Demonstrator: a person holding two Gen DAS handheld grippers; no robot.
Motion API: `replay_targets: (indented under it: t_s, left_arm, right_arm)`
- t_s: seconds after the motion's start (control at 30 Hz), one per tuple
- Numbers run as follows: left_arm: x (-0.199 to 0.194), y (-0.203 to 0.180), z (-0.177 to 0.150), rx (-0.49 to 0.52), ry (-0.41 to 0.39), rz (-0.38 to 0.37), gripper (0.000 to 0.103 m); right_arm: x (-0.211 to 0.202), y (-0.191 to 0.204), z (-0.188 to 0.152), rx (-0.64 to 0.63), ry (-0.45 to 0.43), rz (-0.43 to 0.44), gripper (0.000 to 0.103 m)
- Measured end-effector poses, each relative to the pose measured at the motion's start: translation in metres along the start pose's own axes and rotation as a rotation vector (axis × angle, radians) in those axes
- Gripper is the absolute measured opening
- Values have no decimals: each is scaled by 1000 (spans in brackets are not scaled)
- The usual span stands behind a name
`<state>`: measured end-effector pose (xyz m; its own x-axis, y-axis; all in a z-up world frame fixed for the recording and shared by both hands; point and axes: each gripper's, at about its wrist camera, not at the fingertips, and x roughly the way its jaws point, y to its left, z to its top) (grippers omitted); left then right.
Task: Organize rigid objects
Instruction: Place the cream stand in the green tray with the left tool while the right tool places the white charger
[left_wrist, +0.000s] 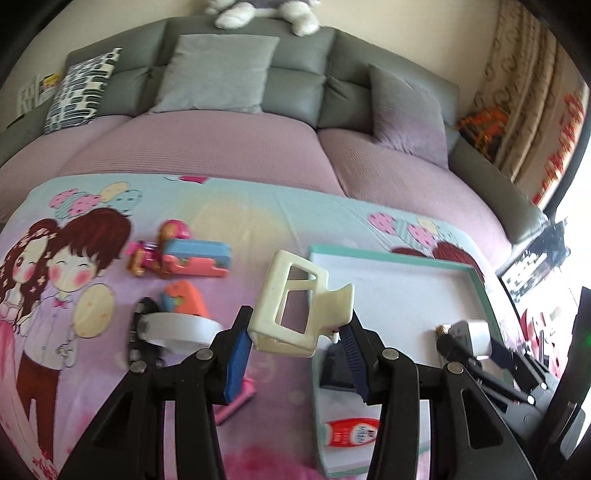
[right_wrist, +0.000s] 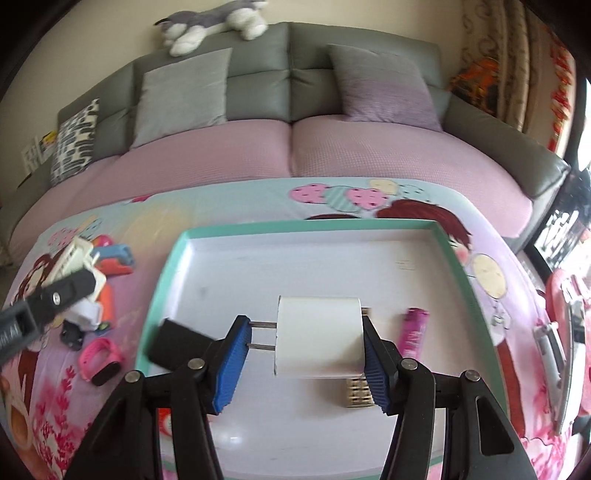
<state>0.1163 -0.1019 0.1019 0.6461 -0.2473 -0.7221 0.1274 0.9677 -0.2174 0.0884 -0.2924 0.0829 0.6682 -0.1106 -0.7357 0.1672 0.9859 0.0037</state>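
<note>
The task looks about half done: the tray (right_wrist: 458, 266) already holds a lighter (right_wrist: 415, 328), a black block (right_wrist: 173, 343) and a red tube (left_wrist: 351, 432), whose label is too blurred to read. The right gripper (right_wrist: 306, 354) pinches a white plug (right_wrist: 317, 336) over the tray, while the left gripper (left_wrist: 295, 339) clamps a cream clip (left_wrist: 291, 299) at its left edge. Several toys (left_wrist: 192, 254) remain on the cloth, left.

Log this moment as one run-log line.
left gripper: holds cream clip | right gripper: holds white plug adapter over tray | black box, lighter in tray

Red-capped tube (left_wrist: 351, 435) partly behind gripper (left_wrist: 295, 343)
</note>
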Motion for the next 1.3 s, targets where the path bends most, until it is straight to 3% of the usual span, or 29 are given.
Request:
replay_targets:
  t_s: [0.3,0.57,1.3]
  left_arm:
    - [15,-47,0,87,47,-22,49]
    - [34,-72,1,98,76,-36,49]
    - [54,-67,-12,98,103,-39,49]
  right_arm:
    - [-4,-40,2,92,-1,-59,61]
    - [2,-55,1,128,20,-73,61]
    - [14,-55,-2,129,61,-77,61]
